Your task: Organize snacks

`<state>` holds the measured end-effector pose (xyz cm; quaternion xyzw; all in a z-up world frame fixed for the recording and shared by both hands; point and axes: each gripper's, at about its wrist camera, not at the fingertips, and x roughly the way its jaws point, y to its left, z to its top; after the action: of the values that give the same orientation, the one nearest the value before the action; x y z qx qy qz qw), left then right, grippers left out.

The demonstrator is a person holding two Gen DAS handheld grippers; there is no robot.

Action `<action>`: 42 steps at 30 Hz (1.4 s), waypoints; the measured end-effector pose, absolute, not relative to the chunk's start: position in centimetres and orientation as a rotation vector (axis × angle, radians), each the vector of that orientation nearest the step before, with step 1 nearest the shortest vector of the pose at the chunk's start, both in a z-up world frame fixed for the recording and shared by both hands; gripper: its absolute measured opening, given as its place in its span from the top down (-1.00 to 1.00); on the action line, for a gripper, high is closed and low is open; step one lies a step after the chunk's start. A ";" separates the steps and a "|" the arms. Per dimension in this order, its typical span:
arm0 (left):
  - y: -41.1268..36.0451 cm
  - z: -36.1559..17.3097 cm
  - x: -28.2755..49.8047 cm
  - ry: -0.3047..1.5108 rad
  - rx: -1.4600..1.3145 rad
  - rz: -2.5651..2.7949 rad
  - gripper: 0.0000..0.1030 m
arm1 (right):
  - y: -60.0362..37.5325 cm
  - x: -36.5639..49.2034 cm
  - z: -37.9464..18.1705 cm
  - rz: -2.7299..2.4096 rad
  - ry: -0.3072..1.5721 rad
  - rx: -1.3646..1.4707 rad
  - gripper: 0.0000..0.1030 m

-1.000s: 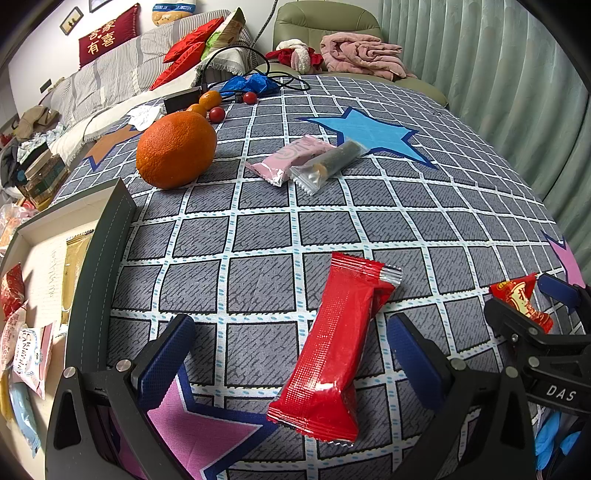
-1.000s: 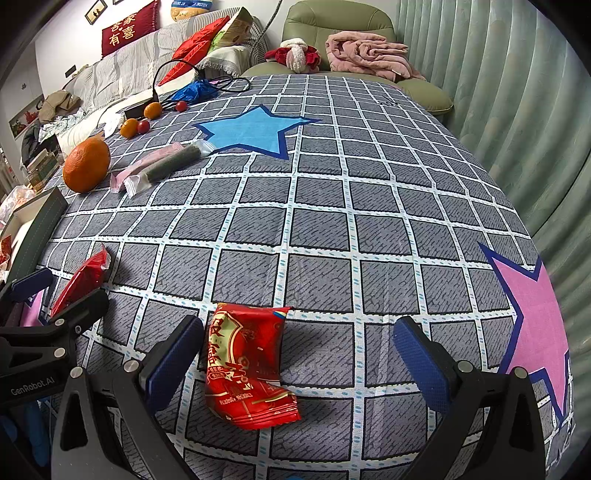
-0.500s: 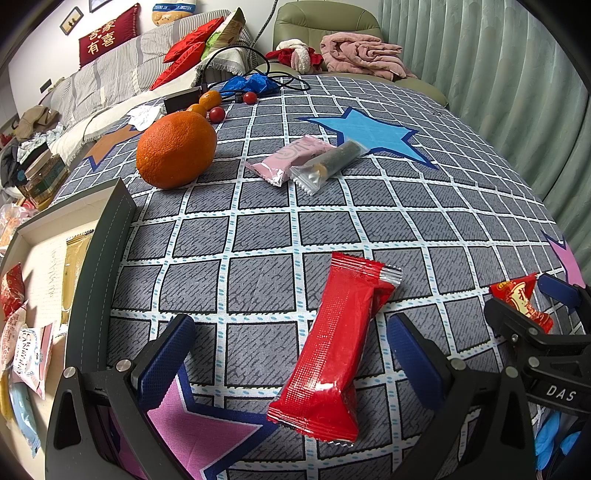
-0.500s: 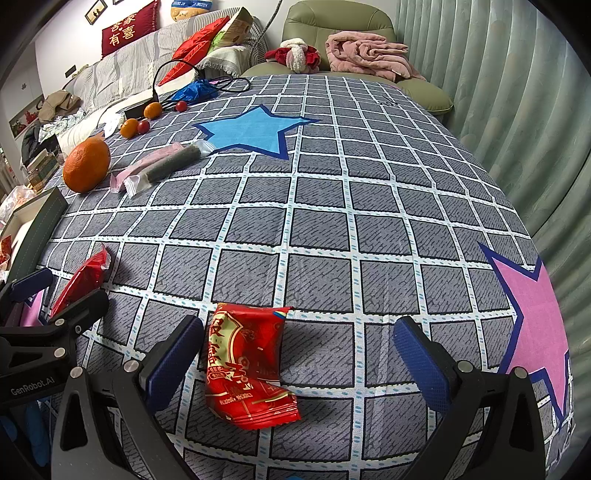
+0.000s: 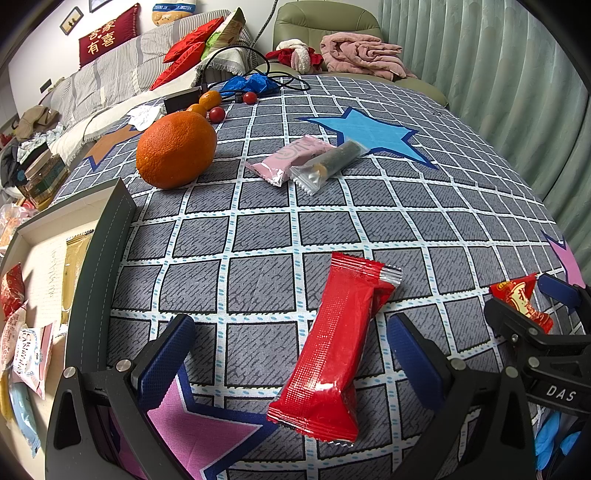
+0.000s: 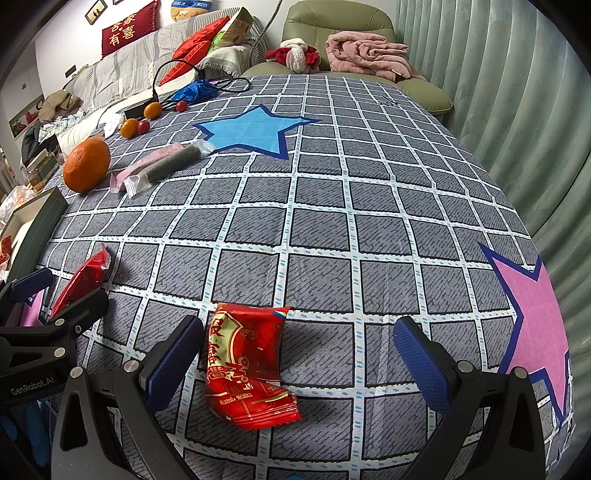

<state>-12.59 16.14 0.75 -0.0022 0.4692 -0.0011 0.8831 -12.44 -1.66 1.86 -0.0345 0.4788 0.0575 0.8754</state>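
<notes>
Nearby, orange (image 5: 176,149) beside box (image 5: 99,266).

It was a home living room. A grey checked tablecloth with coloured stars (image 6: 369,206) covered the table, and behind it stood a grey striped sofa (image 5: 122,79) with red cushions (image 5: 184,48), a green leather armchair (image 6: 332,22) heaped with a pink blanket (image 6: 369,55), and pale green curtains (image 6: 498,92). A red embroidered pillow with gold Chinese characters (image 6: 127,27) leaned against the white wall.
</notes>
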 end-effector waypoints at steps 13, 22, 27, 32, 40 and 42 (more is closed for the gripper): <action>16.1 0.8 -12.6 0.977 -0.005 -0.002 -1.00 | -1.7 -12.4 1.9 0.120 1.000 -0.072 -1.00; 16.1 0.8 -12.6 0.977 -0.005 -0.002 -1.00 | -1.6 -12.4 1.8 0.120 0.999 -0.072 -1.00; 16.1 0.8 -12.6 0.977 -0.004 -0.002 -1.00 | -1.6 -12.5 1.8 0.119 1.000 -0.072 -1.00; 16.1 0.8 -12.6 0.977 -0.004 -0.002 -1.00 | -1.6 -12.5 1.8 0.121 1.001 -0.074 -1.00; 16.1 0.7 -12.6 0.981 -0.002 -0.001 -1.00 | -1.3 -12.2 2.0 0.155 1.062 -0.100 -1.00; 16.1 0.8 -12.5 0.989 0.000 0.007 -1.00 | -1.1 -12.1 2.1 0.171 1.088 -0.112 -0.98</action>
<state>-12.52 16.05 0.77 0.0000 0.4748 0.0032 0.8801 -12.12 -1.13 2.08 -0.0531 0.5168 0.0813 0.8506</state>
